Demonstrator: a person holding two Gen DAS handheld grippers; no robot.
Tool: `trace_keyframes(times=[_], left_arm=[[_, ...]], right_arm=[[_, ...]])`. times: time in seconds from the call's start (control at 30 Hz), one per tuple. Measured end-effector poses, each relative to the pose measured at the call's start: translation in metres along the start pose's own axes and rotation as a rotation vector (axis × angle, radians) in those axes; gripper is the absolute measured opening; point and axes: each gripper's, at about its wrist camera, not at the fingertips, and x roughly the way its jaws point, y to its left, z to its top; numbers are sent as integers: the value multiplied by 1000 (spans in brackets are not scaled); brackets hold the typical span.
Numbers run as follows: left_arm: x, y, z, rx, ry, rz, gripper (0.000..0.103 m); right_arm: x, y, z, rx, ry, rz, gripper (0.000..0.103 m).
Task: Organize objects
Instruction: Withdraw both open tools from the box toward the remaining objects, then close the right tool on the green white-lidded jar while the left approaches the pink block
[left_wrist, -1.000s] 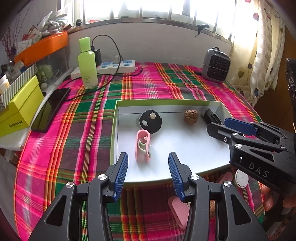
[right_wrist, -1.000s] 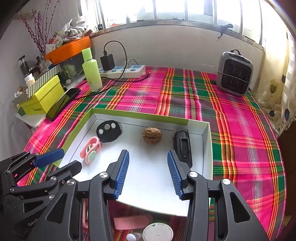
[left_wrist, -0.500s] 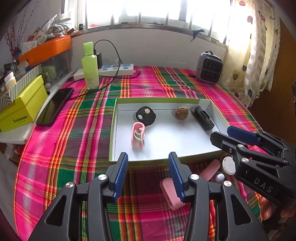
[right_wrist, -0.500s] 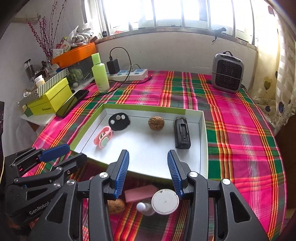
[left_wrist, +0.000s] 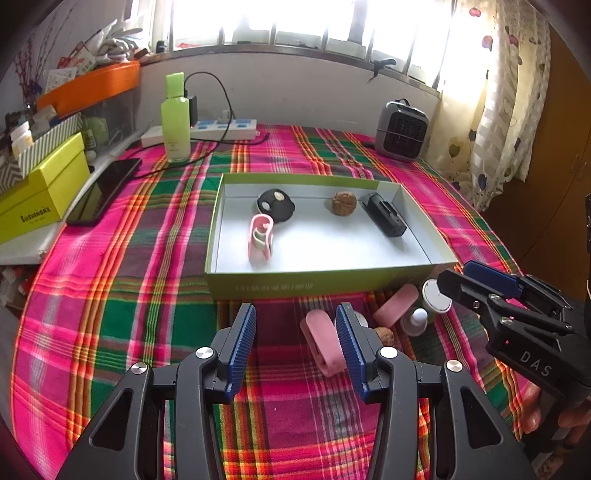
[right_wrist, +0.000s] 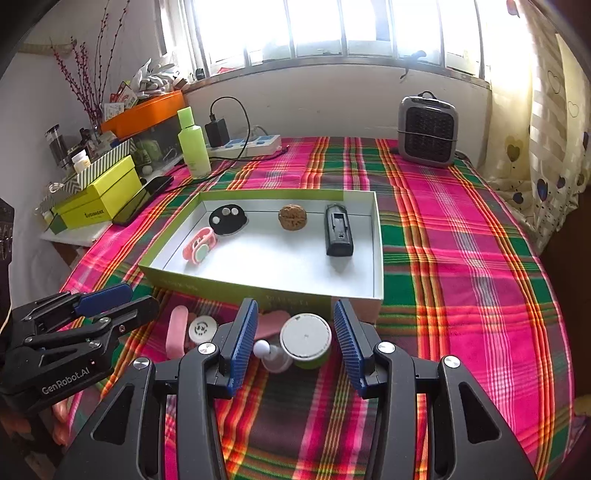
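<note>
On plaid surface (left_wrist: 122, 280), green-walled box (left_wrist: 317, 284) with white floor, holding pink clip (left_wrist: 260, 236) at left, black disc (left_wrist: 275, 206) just behind it, walnut (left_wrist: 343, 202) toward back middle, black block (left_wrist: 386, 219) at right. Just beside box's near wall, outside it, a loose cluster: pink case (left_wrist: 325, 345), pink bar (left_wrist: 394, 305), second walnut (left_wrist: 385, 335), small white-capped bottle (right_wrist: 271, 356), white-lidded green jar (right_wrist: 306, 339), white round disc (right_wrist: 202, 328). Left hand-held gripper (left_wrist: 295, 349) low over cluster, open, nothing gripped, pink case lying under and between blue pads. Right hand-held gripper (right_wrist: 295, 345) likewise open and empty, jar and small bottle lying below the gap between its fingers. Behind box, well apart: green bottle (left_wrist: 175, 118), power strip (left_wrist: 221, 129), heater (left_wrist: 400, 131); phone (left_wrist: 103, 192) and yellow box (left_wrist: 40, 192) at left edge.
</note>
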Motion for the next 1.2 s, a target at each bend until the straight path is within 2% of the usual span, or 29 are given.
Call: trace_keyframes(times=[0.3, 0.5, 0.8, 0.93, 1.2], left_arm=[[6, -4, -17, -2, 27, -59, 44], [13, -6, -24, -5, 50, -68, 44], [23, -7, -27, -12, 69, -76, 44], [27, -9, -29, -2, 80, -56, 44], [26, -2, -28, -8, 66, -54, 44]], right_arm=[[-1, -5, -17, 0, 6, -8, 45], [0, -9, -27, 20, 19, 1, 45], [-1, -15, -36, 40, 24, 8, 45], [0, -18, -39, 55, 34, 11, 45], [4, -18, -38, 48, 41, 16, 45]])
